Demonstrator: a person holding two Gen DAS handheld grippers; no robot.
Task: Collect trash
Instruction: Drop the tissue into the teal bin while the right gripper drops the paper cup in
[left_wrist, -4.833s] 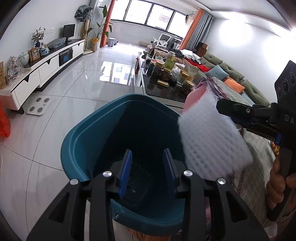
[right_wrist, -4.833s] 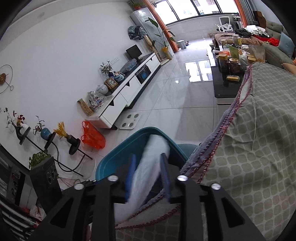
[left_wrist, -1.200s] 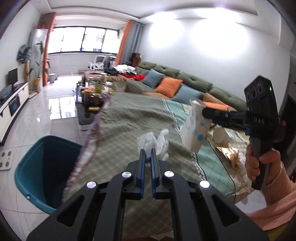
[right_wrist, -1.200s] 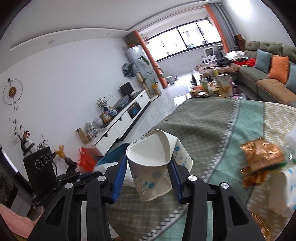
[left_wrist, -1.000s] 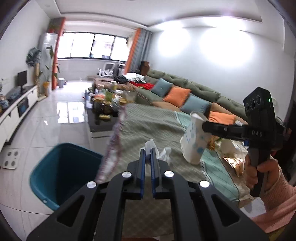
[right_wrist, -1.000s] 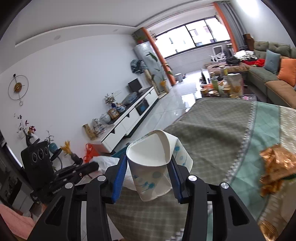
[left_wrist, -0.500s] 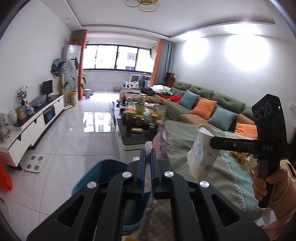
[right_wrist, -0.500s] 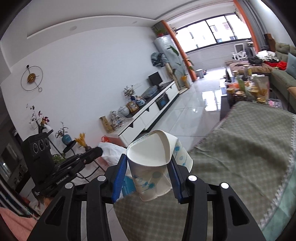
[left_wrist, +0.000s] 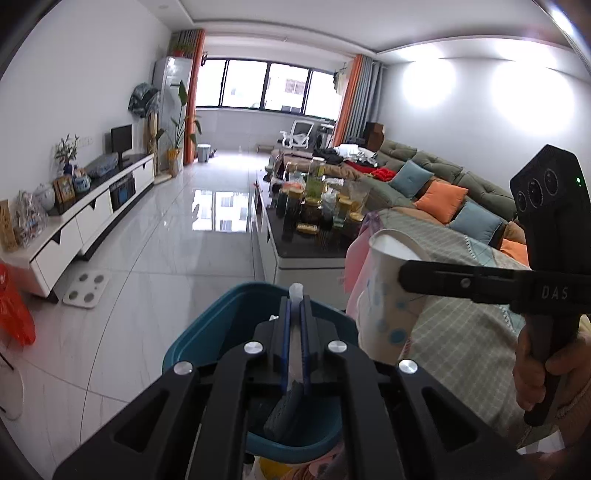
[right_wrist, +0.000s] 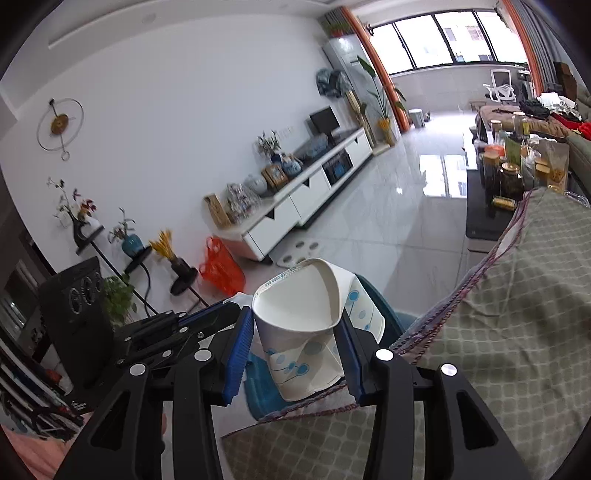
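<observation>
The left gripper (left_wrist: 294, 314) pinches a white tissue (left_wrist: 296, 291) above the teal bin (left_wrist: 207, 332), which stands on open floor beside the covered table's edge (right_wrist: 480, 273). The right gripper (right_wrist: 297, 332) clamps a crushed paper cup (right_wrist: 306, 325) over that edge, near the bin's rim.

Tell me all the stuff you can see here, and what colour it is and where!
crushed paper cup: one, white with blue dots, between the right gripper's pads
white tissue scrap: one, pinched in the left gripper
plastic bin: one, teal, on the floor under both grippers
checked cloth: one, grey-green, covering the table beside the bin
plastic bag: one, orange, on the floor by the white TV cabinet
left gripper: black, blue pads, shut
right gripper: black, blue pads
hand: one, gripping the right handle
</observation>
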